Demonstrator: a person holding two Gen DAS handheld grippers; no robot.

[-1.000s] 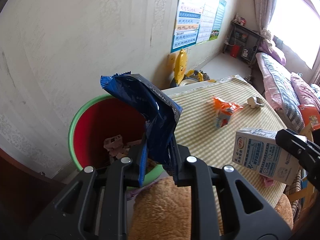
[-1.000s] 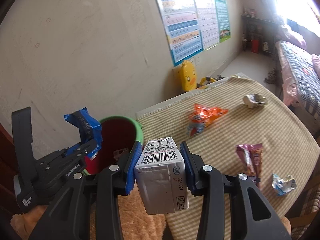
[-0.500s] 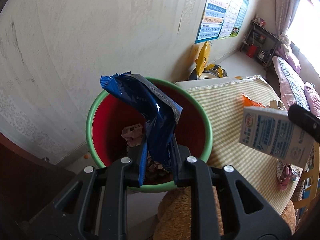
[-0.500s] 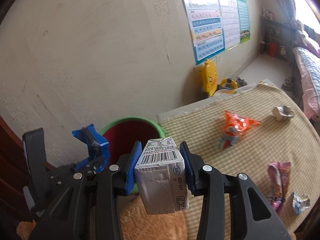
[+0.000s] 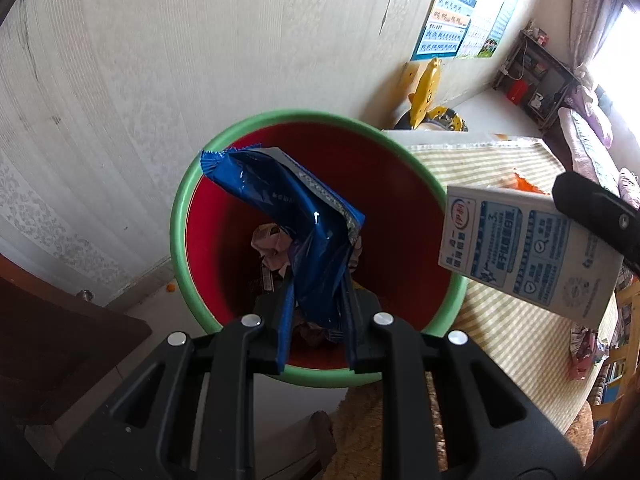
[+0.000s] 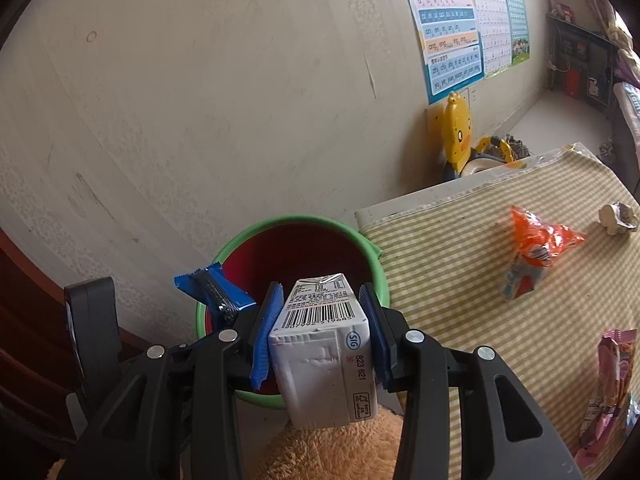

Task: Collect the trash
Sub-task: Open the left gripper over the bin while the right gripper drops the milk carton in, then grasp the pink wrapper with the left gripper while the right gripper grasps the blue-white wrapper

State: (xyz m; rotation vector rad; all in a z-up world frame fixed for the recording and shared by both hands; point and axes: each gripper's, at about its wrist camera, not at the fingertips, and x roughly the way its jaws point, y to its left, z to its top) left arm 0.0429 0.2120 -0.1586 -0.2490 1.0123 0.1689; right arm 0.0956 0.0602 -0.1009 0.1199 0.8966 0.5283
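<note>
The left gripper (image 5: 316,320) has its fingers (image 5: 280,320) clamped on a blue wrapper (image 5: 288,216), held above the bin (image 5: 178,216). The right gripper (image 6: 320,328) pinches a carton (image 6: 320,344) over the bin's rim nearest the desk (image 6: 460,280). An orange packet (image 6: 536,248) lies on the desk, well away from the bin.

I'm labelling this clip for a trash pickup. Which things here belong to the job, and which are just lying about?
Job: blue wrapper, milk carton, red bin, orange packet, pink wrapper, crumpled paper.
Lying about: yellow duck toy, wall posters, plush cushion.
</note>
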